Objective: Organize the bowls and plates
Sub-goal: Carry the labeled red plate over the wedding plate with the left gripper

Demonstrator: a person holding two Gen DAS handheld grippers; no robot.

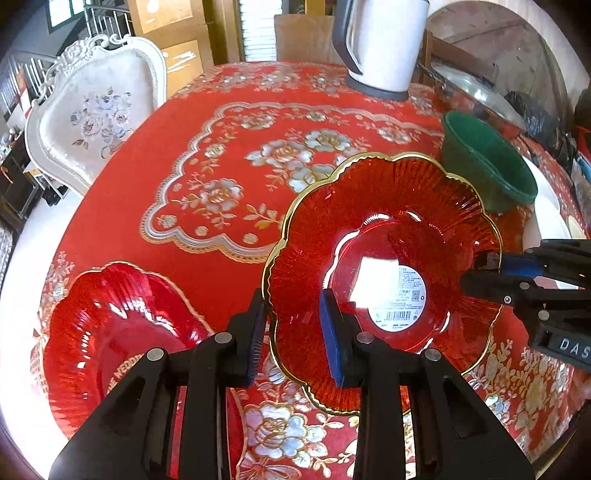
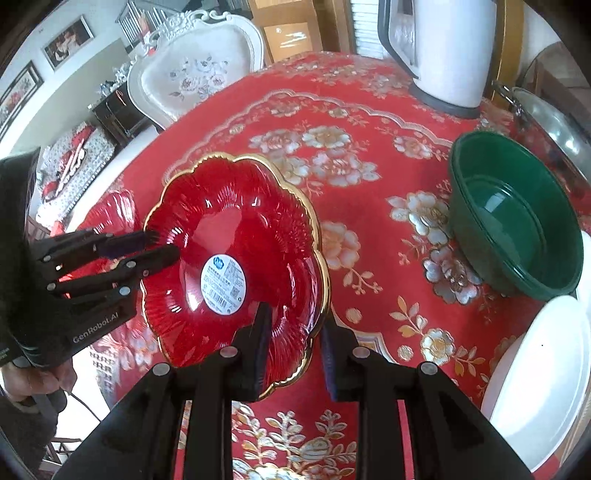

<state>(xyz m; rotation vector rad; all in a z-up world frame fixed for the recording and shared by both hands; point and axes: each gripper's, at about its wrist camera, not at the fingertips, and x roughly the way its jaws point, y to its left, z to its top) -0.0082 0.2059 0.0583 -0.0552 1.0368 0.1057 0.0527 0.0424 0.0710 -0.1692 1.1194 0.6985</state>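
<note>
Two grippers hold one red glass plate (image 1: 384, 280) with a scalloped gold rim, lifted clear of the table (image 1: 229, 122) and tilted. The left gripper (image 1: 293, 332) has its jaws clenched on the plate's near-left rim: one blue pad lies inside the plate, the other outside it. The right gripper (image 2: 293, 347) grasps the opposite edge in the same way, its jaws closed across the gold rim; in the left wrist view it enters from the right edge. One round white label (image 1: 400, 299) sits at the plate's centre. A second red plate (image 1: 118, 332), of similar ribbed form, rests on the table to the left, near its edge, apart from the held plate. On the right lie one white plate (image 2: 546, 373) and, just beyond it, a green bowl (image 2: 517, 214); concentric rims inside suggest a nested stack, but the number cannot be told. The bowl appears to touch or overlap the white plate's far edge. The table carries a red cloth with gold and silver flowers. Farther back stands one white kettle (image 1: 384, 44) with a grey handle and base. To its right, at the table's edge, one metal basin (image 2: 554, 122) is partly visible. Beyond the table stands one white carved chair (image 1: 96, 114) with a floral back, and behind it cardboard boxes (image 1: 173, 33).
</note>
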